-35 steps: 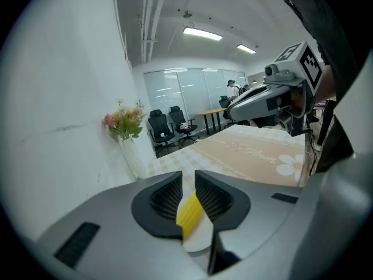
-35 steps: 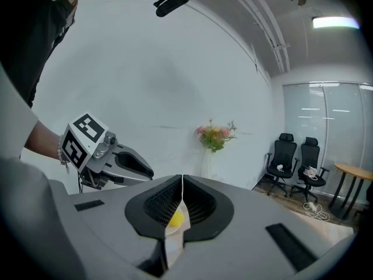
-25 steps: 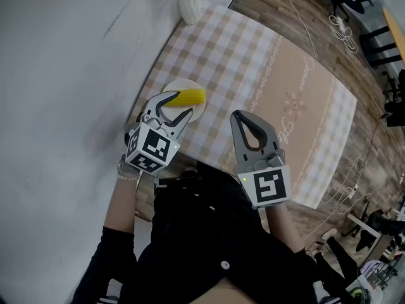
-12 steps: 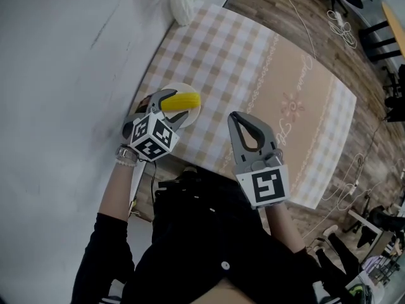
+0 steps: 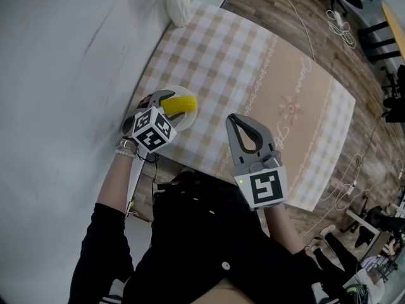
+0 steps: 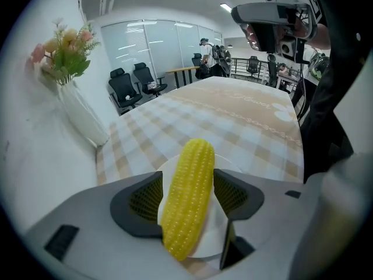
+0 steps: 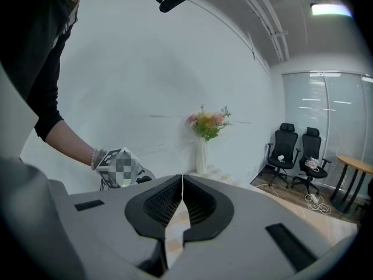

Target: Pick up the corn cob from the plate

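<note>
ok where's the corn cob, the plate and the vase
corn cob point(image 6: 187, 200): left gripper view, middle of the cob
plate point(image 6: 211, 229): left gripper view, bare part right of the cob
vase point(image 6: 81, 116): left gripper view, middle of its white body

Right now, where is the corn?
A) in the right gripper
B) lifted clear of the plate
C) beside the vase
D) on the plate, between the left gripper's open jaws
D: the corn lies on the plate with the left gripper jaws, which have just been opening, apart on either side.
</note>
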Available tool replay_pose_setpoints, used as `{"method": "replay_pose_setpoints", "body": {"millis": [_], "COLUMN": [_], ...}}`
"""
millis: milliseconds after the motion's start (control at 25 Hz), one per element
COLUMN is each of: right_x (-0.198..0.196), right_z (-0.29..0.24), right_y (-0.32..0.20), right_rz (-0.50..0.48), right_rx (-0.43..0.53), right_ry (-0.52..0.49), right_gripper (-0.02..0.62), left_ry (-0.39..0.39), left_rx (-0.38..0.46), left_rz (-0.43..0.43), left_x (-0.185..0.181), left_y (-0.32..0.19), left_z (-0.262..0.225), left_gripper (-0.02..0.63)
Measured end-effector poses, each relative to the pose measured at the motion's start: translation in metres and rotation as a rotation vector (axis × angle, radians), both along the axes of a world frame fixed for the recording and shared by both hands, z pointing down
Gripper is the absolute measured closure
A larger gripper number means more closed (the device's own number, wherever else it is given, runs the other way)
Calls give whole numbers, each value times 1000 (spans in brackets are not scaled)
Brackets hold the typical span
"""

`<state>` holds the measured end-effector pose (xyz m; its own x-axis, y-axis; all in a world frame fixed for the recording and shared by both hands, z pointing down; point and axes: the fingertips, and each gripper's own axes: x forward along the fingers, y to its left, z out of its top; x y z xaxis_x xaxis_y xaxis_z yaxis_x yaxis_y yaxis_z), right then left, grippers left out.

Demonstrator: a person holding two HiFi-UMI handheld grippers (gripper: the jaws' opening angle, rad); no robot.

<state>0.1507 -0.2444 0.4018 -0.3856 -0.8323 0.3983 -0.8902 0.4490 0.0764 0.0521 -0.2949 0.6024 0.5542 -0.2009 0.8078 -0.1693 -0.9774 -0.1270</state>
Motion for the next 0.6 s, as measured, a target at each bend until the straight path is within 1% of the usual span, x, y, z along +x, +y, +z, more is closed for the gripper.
{"method": "replay_pose_setpoints", "body": {"millis": [200,400,440,520,600], "right_x": [4,7,7,7,6], "right_z": [3,6,6,7,7], "right_y": [-3,-6,-6,-6,-7], "right_rz": [9,15,16,15,12], "right_rx": [-12,-21,-22,-24,-26], "right_ry": [0,2,2,2,3], "right_gripper": [552,552,552,552,552], "left_ry": [-22,-6,4,49,96], "left_rx": [-46,-103,-122,-172,-186], "left_rz": [12,-27,-37,-76,-102], "left_x": [2,6,5,4,2], "left_y": [-1,-3,-3,-3,-4], "left_z": [12,22,24,24,23], "left_gripper": [337,337,333,333,333]}}
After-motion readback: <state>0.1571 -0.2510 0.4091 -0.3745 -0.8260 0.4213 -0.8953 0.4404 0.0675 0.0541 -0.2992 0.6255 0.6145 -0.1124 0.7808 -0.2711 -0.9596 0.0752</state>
